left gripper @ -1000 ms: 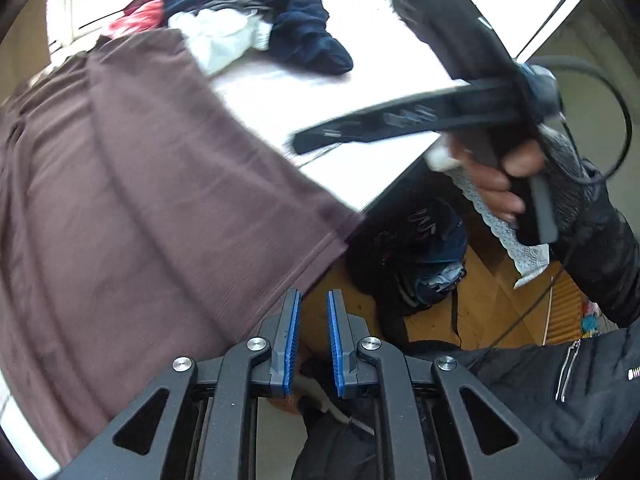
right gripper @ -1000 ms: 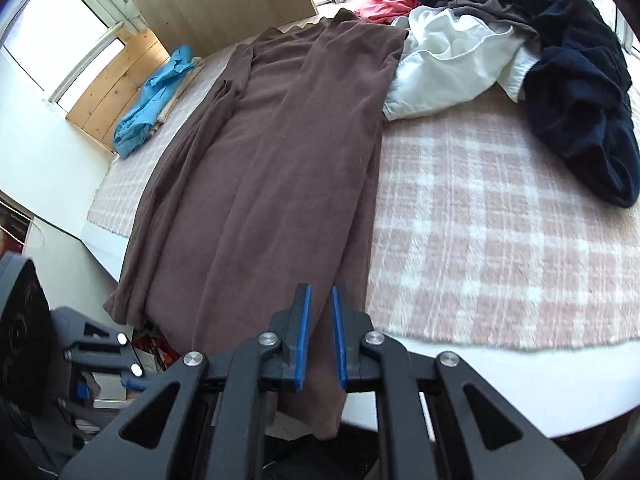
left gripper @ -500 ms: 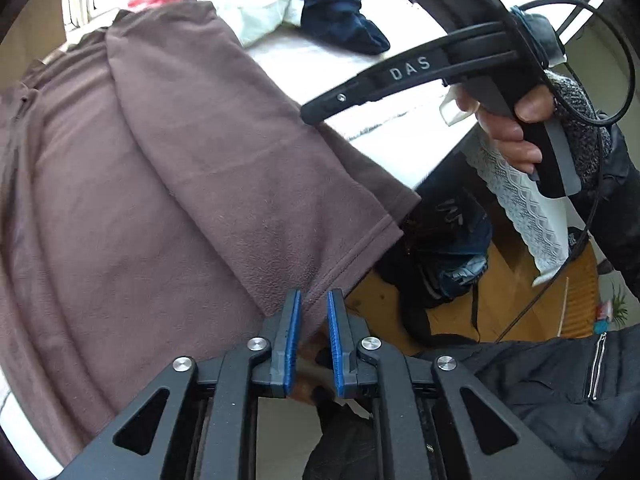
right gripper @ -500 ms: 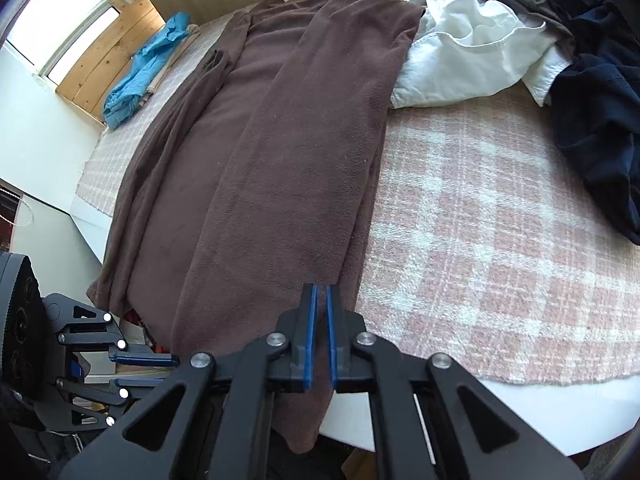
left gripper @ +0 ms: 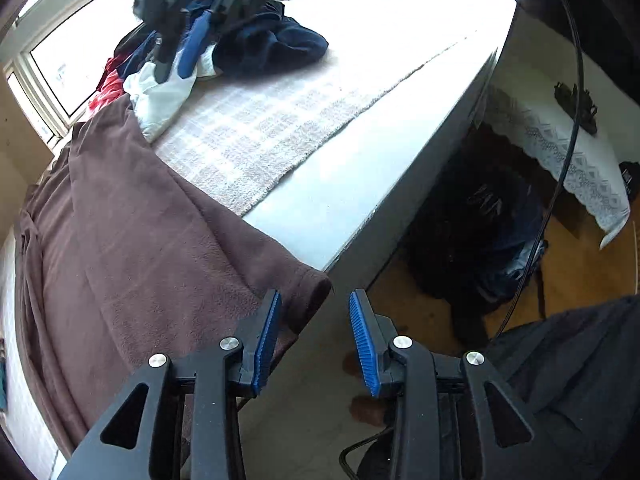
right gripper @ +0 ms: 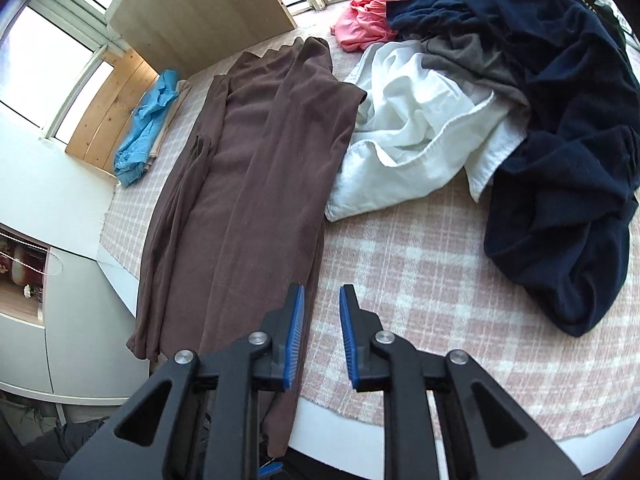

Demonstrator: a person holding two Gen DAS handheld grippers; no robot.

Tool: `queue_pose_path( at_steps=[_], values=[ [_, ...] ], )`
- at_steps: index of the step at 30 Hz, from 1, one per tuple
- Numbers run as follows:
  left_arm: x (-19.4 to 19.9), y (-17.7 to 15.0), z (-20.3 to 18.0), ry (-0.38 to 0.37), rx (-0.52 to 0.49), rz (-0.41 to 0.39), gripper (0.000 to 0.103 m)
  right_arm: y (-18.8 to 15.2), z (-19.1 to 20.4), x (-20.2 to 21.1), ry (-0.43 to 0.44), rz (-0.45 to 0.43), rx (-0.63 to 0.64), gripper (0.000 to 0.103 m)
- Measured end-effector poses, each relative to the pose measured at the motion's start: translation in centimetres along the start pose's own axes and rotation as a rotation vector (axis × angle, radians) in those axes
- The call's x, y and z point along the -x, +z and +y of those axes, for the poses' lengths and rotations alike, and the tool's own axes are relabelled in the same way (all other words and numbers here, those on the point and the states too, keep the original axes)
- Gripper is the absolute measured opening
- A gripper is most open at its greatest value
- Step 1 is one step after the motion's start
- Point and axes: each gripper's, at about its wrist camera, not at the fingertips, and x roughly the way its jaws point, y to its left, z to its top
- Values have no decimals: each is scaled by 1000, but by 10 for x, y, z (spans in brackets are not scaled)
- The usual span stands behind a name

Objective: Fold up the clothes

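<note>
A long brown fleece garment (right gripper: 256, 168) lies lengthwise on the pink checked cloth (right gripper: 420, 280) and its near end hangs over the table edge. My right gripper (right gripper: 320, 312) is open and empty above the garment's right edge, near the table front. My left gripper (left gripper: 314, 320) is open and empty, just off the table edge, with the garment's hanging corner (left gripper: 308, 284) by its left finger. The brown garment (left gripper: 120, 248) fills the left of the left wrist view. The right gripper (left gripper: 180, 36) shows there, high over the pile.
A pile of clothes sits at the back right: white (right gripper: 416, 132), navy (right gripper: 560, 152), grey (right gripper: 468, 56) and pink (right gripper: 368, 20). A blue cloth (right gripper: 144, 132) lies at the far left. A dark bag (left gripper: 480, 232) stands on the wooden floor beside the table edge (left gripper: 400, 216).
Both grippers have opened. The right gripper has risen and moved back over the table. The left gripper now sits beside the garment's hanging corner instead of over it.
</note>
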Motion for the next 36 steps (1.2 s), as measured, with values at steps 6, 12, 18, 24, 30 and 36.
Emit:
queue_pose_path(
  at_steps=[6, 12, 18, 24, 30, 36],
  values=[
    [-8, 10, 7, 6, 42, 16, 32, 44, -11, -6, -12, -6, 23, 22],
    [5, 0, 54, -150, 321, -22, 7, 105, -1, -21, -3, -50, 92, 37],
    [41, -26, 81, -162, 526, -125, 6, 150, 5, -64, -127, -1, 198, 38],
    [50, -47, 94, -160, 691, -170, 6, 156, 4, -97, -141, 104, 261, 37],
    [57, -55, 96, -195, 747, -230, 6, 166, 14, -85, -27, 140, 217, 7],
    [67, -84, 110, -214, 884, -315, 6, 185, 53, -80, 70, 155, 183, 7]
  ],
)
